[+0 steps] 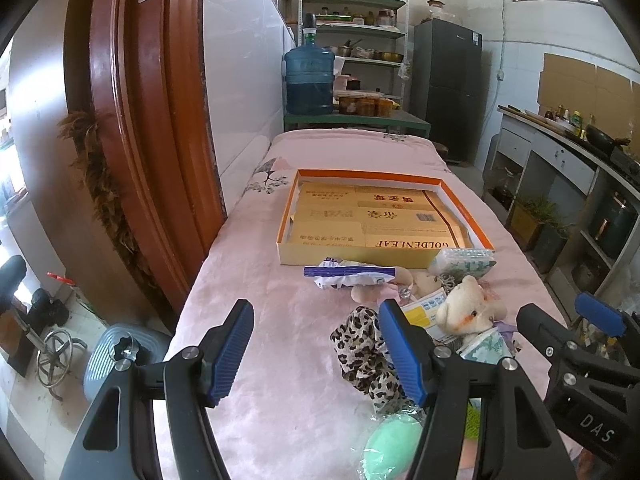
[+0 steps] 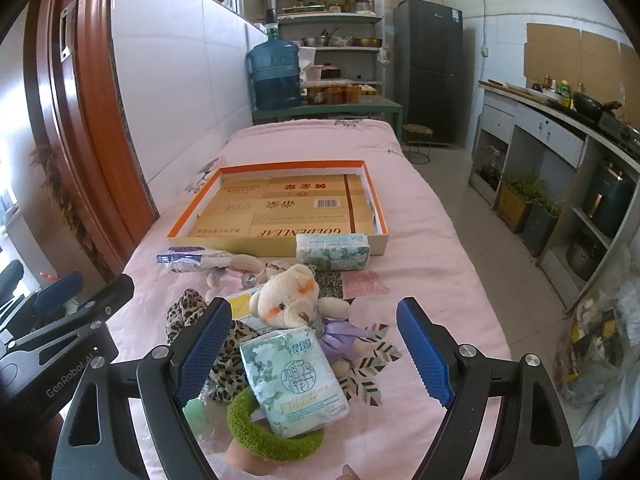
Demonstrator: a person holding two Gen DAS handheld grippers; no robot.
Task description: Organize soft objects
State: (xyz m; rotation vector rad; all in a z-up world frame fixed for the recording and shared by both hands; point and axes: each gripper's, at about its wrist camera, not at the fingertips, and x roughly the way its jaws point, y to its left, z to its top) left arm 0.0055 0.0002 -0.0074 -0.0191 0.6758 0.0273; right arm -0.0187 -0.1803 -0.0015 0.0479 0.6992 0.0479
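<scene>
Under my grippers the pink bedspread (image 2: 420, 240) reads as soft, matt, slightly fuzzy cloth. The shallow box (image 2: 384, 236) is cardboard with glossy gold printed paper inside. Teddy bear (image 2: 286, 300): cream plush, with a satin-looking purple ribbon. Tissue packs (image 2: 294, 380) are in thin shiny plastic film. Leopard-print scarf (image 1: 360, 356): smooth thin fabric. Green ring (image 2: 260, 436): coarse knitted yarn. My left gripper (image 1: 316, 354) and right gripper (image 2: 316, 354) have matt black plastic arms, ribbed blue rubbery pads (image 2: 426, 354) and metal screws.

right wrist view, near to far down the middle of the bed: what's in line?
Green knitted ring → tissue pack → teddy bear → second tissue pack → orange-rimmed box.
</scene>
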